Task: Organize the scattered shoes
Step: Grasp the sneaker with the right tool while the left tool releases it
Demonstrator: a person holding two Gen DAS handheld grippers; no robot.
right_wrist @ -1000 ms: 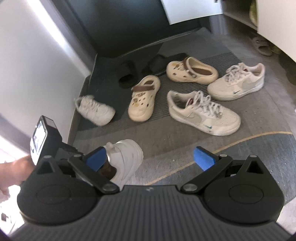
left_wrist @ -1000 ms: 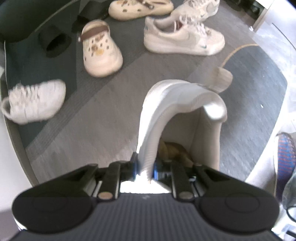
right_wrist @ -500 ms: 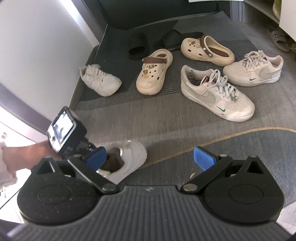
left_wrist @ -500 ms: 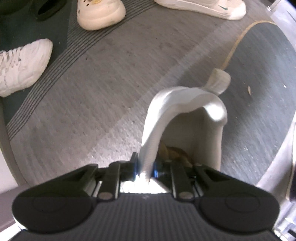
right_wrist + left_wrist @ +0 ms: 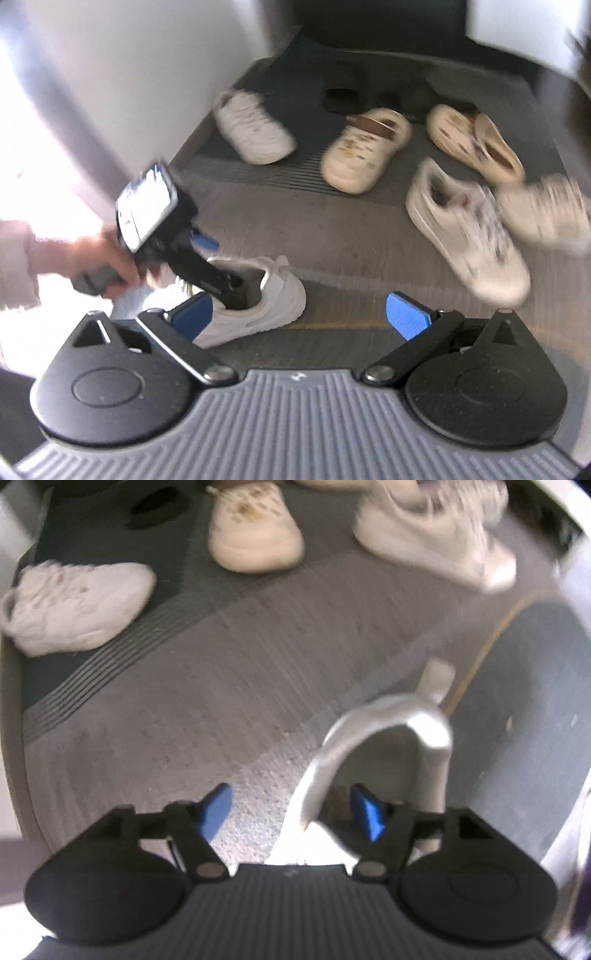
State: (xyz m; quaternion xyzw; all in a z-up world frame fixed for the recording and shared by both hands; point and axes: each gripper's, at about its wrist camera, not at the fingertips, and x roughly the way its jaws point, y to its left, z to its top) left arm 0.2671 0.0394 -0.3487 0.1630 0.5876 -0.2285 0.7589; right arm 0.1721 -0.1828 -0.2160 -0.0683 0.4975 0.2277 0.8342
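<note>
A white sneaker rests on the grey mat just ahead of my right gripper, which is open and holds nothing. My left gripper is open. Its blue pads straddle one side of the sneaker's heel collar, with one finger inside the opening. In the right wrist view my left gripper reaches into that shoe, held by a person's hand. A matching white sneaker lies near the wall.
On the mat beyond lie two cream clogs, two white lace-up sneakers and black slippers. A white wall bounds the left side. A tan curved line crosses the mat.
My left gripper has opened and let go of the white sneaker, which now sits on the mat. Both views have swung and are blurred by motion.
</note>
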